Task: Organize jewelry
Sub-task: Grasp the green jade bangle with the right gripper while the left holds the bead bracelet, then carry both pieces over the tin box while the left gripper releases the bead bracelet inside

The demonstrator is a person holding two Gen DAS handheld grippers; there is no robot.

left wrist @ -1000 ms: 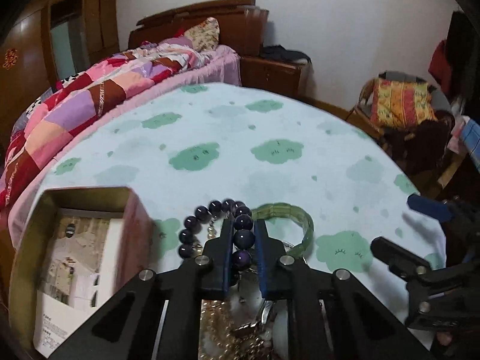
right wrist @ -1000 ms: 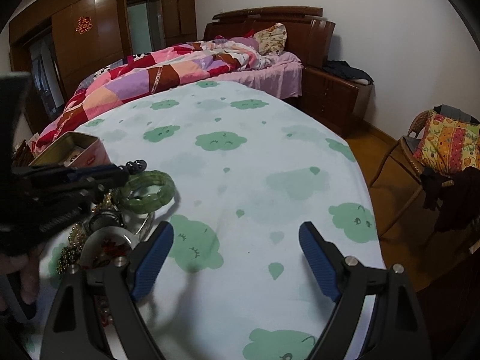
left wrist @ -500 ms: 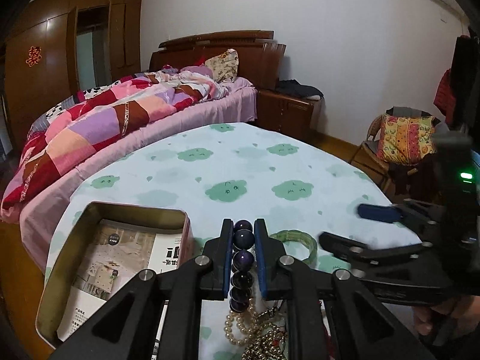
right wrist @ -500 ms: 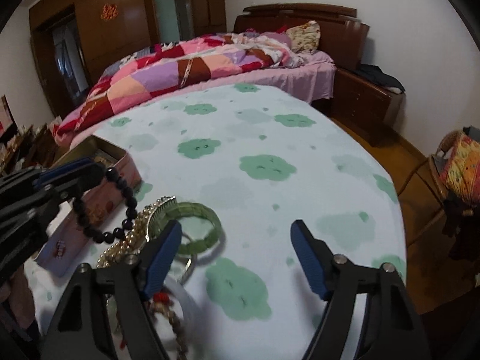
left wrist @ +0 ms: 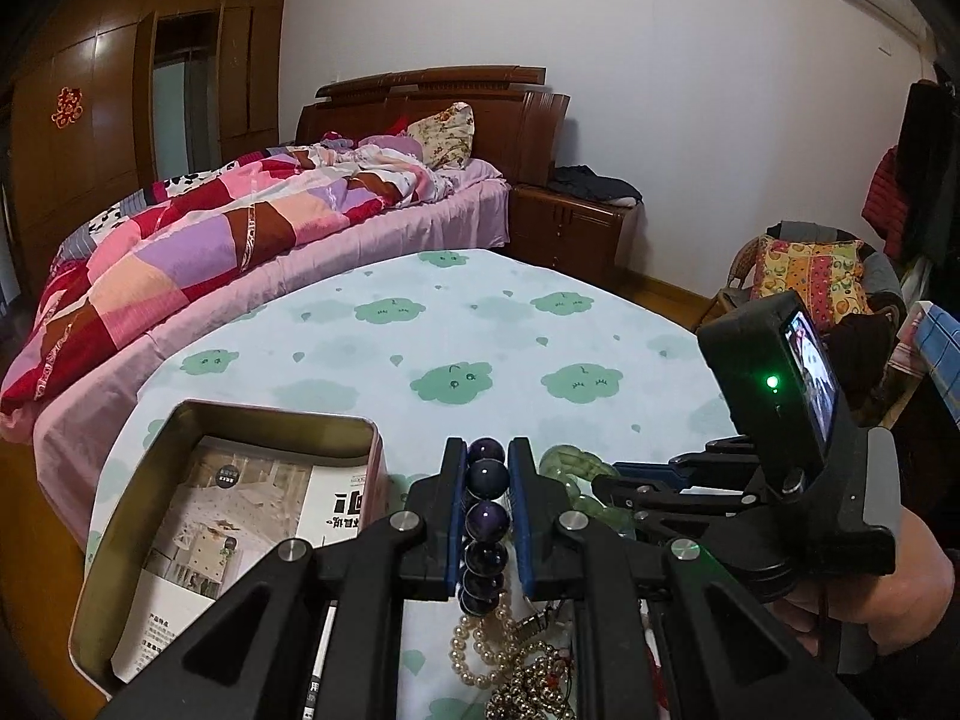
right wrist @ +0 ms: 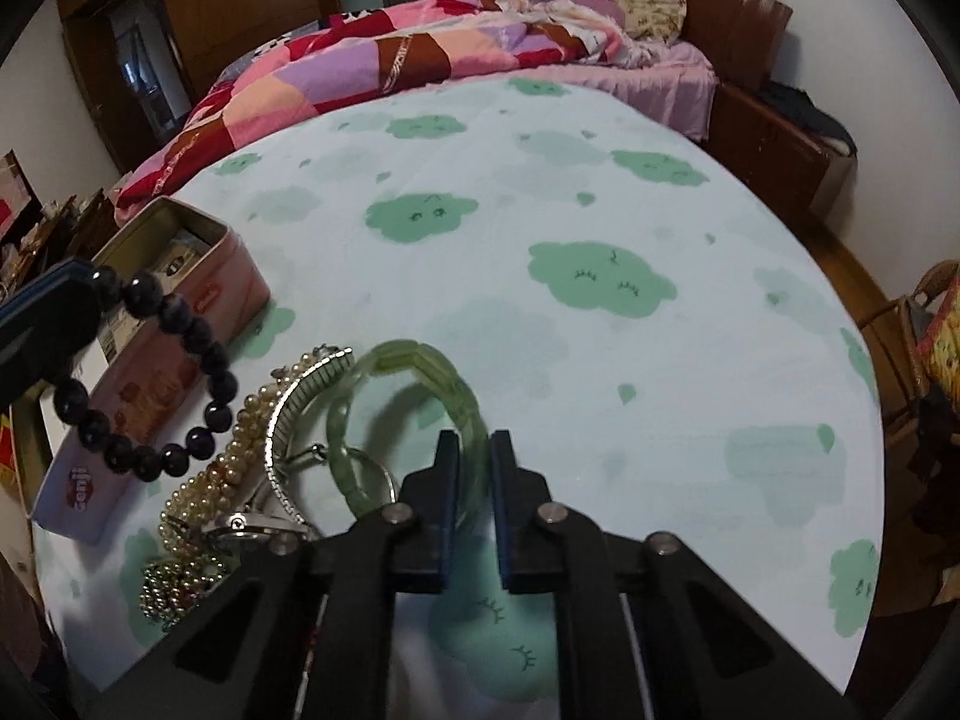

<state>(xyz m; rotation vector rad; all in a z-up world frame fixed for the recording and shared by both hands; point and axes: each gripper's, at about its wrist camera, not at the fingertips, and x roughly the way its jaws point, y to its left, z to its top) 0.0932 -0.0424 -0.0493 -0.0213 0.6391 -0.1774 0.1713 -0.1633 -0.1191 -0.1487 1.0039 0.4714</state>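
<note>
Left tool (left wrist: 487,468) is gripping the purple bead bracelet (left wrist: 487,525) w/ fingers closed, hanging it above the counter (right wrist: 540,192) beside the tin box (left wrist: 198,480). Right tool (right wrist: 475,450) is pinching the green bangle (right wrist: 420,366), which is lying next to the pearl strand (right wrist: 228,468).

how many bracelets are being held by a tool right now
2. The dark bead bracelet hangs from the left tool, lifted beside the tin. The green bracelet is pinched by the right tool on the table. Others in the pile lie loose; some may be hidden.
</note>
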